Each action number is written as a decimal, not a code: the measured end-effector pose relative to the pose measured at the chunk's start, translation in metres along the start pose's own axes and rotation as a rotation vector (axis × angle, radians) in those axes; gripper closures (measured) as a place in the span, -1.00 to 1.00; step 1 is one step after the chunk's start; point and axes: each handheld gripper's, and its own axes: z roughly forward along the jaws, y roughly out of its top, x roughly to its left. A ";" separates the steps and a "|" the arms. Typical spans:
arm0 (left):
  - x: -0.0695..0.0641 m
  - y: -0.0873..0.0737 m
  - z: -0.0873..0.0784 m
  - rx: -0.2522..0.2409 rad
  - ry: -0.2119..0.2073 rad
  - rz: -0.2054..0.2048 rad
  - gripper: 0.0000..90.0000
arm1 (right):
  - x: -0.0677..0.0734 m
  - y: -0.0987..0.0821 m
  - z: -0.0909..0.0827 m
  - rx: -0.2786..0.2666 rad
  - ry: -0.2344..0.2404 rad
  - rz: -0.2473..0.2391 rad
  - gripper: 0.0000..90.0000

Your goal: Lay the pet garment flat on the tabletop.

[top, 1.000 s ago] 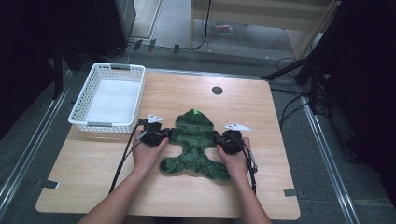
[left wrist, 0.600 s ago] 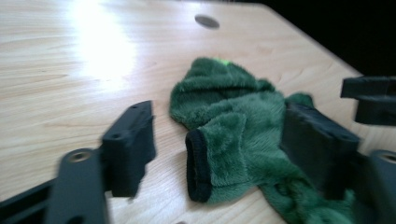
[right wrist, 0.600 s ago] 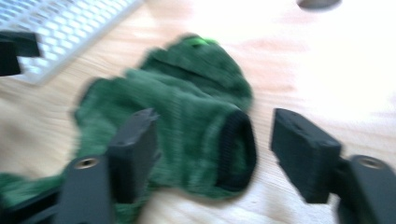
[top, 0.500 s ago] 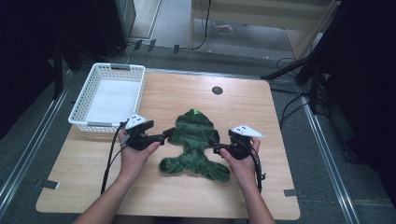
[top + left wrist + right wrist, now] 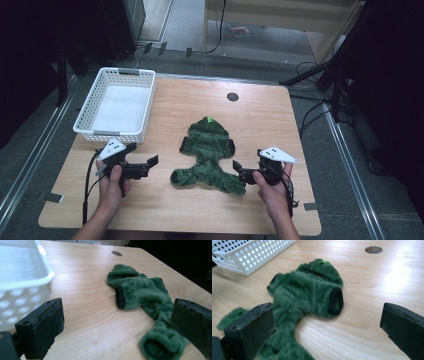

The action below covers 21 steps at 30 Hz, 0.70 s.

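Note:
A fuzzy green hooded garment (image 5: 207, 150) lies flat on the wooden table (image 5: 260, 120), hood toward the far side, with black-lined sleeve cuffs. My left gripper (image 5: 142, 154) is held to its left, open, a short gap from the cloth. My right gripper (image 5: 239, 171) is open at the garment's lower right corner, close beside the cloth. In the left gripper view the garment (image 5: 142, 292) lies ahead between the spread jaws of the left gripper (image 5: 116, 307). The right gripper view shows the garment (image 5: 307, 290) ahead and left, with the right gripper (image 5: 327, 311) wide open and nothing between its jaws.
A white perforated basket (image 5: 115, 135) stands at the table's back left, seemingly with nothing in it; its wall (image 5: 25, 282) is close to my left gripper. A round cable hole (image 5: 232, 96) sits near the far edge. Bare wood lies right of the garment.
Both grippers have let go of the garment's sides and drawn outward and toward me, their jaws now spread. The garment lies a little flatter and more stretched out.

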 end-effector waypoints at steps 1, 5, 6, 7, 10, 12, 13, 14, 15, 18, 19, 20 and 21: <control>0.003 -0.005 -0.006 0.001 0.006 -0.006 -1.00 | -0.001 -0.003 -0.003 0.000 -0.003 0.007 -1.00; 0.013 -0.014 -0.021 0.000 0.037 -0.007 -1.00 | -0.010 -0.012 -0.017 -0.002 -0.010 0.017 -1.00; 0.017 -0.016 -0.026 -0.005 0.046 -0.015 -1.00 | -0.011 -0.014 -0.020 -0.003 -0.013 0.020 -1.00; 0.021 -0.017 -0.030 -0.008 0.051 -0.018 -1.00 | -0.015 -0.015 -0.024 -0.010 -0.019 0.023 -1.00; 0.031 -0.023 -0.041 -0.007 0.071 -0.016 -1.00 | -0.022 -0.019 -0.032 -0.015 -0.034 0.037 -1.00; 0.039 -0.029 -0.050 0.002 0.097 -0.013 -1.00 | -0.027 -0.023 -0.038 -0.017 -0.047 0.038 -1.00; 0.041 -0.030 -0.053 0.007 0.104 -0.012 -1.00 | -0.029 -0.025 -0.040 -0.014 -0.049 0.040 -1.00; 0.045 -0.033 -0.057 0.011 0.115 -0.011 -1.00 | -0.031 -0.026 -0.042 -0.011 -0.056 0.041 -1.00; 0.048 -0.035 -0.061 0.011 0.123 -0.010 -1.00 | -0.034 -0.029 -0.044 -0.010 -0.062 0.038 -1.00; 0.057 -0.040 -0.074 0.015 0.152 -0.012 -1.00 | -0.041 -0.035 -0.050 -0.002 -0.080 0.048 -1.00; 0.060 -0.041 -0.077 0.019 0.158 -0.011 -1.00 | -0.044 -0.038 -0.052 0.003 -0.089 0.048 -1.00; 0.063 -0.043 -0.081 0.019 0.167 -0.016 -1.00 | -0.046 -0.040 -0.054 0.006 -0.098 0.051 -1.00; 0.065 -0.045 -0.084 0.019 0.174 -0.025 -1.00 | -0.049 -0.042 -0.056 0.009 -0.107 0.055 -1.00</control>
